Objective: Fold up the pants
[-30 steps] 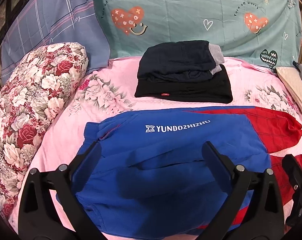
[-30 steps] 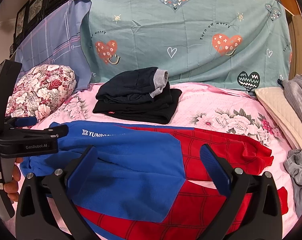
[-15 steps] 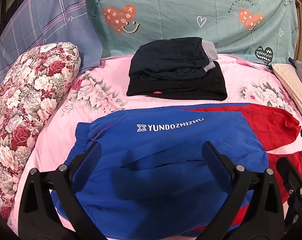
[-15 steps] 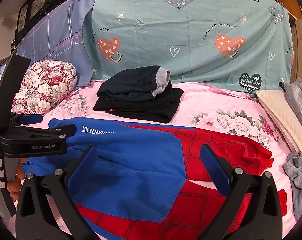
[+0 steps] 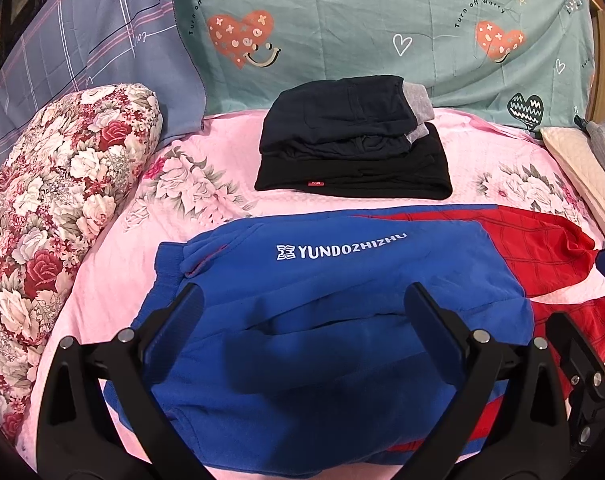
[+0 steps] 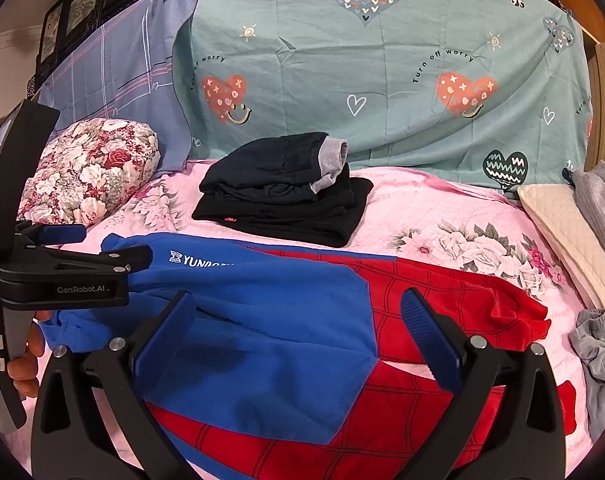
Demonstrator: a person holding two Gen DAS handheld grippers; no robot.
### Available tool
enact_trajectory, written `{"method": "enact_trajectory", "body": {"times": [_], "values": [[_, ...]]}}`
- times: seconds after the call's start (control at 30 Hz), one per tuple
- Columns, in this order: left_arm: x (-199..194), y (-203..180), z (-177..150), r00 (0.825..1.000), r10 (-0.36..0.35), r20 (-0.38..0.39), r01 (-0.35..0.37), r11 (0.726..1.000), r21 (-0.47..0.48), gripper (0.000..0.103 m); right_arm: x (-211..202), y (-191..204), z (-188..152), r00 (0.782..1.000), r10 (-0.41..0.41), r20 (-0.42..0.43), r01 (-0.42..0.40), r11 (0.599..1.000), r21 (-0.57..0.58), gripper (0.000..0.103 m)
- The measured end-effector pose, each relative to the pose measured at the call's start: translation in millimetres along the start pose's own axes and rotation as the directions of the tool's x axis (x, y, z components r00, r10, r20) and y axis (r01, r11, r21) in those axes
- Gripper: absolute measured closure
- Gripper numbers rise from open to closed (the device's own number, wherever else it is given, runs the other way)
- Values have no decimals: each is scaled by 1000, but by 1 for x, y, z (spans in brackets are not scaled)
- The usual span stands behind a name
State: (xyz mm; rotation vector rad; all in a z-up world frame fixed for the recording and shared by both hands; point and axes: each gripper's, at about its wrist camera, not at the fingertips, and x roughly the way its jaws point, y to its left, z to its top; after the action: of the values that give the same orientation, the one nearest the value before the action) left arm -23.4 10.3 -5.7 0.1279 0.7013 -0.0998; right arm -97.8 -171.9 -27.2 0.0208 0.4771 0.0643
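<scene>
Blue-and-red fleece pants with white YUNDOZHIZHU lettering (image 5: 342, 320) lie flat across the pink floral bedsheet (image 5: 206, 188), in front of a stack of folded dark clothes (image 5: 354, 152). Left gripper (image 5: 302, 312) and right gripper (image 6: 298, 316) hover over them, jaws apart, holding nothing. Soft, light, floppy cloth — probably best pinched at waistband or hem; the near edge is cut off behind the fingers, and the cuffs are hard to make out.

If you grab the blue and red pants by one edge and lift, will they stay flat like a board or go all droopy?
Probably droopy. The blue and red pants look like soft fleece, already lying in loose rolls and wrinkles on the pink bedspread, so the free part would likely sag and drag. They also seem light for their size and unlikely to slip, since the fabric looks fuzzy.
</scene>
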Motion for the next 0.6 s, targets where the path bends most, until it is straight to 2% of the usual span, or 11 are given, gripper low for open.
{"method": "enact_trajectory", "body": {"times": [0.3,0.6], "values": [[-25,12,-3,999,21,36,-21,1000,-4,2,-14,3,10,999,16,30,-16,1000,-20,1],[-36,28,-9,1000,-6,24,7,999,-51,2,-41,7,20,998,48,45,-46,998,-37,1]]}}
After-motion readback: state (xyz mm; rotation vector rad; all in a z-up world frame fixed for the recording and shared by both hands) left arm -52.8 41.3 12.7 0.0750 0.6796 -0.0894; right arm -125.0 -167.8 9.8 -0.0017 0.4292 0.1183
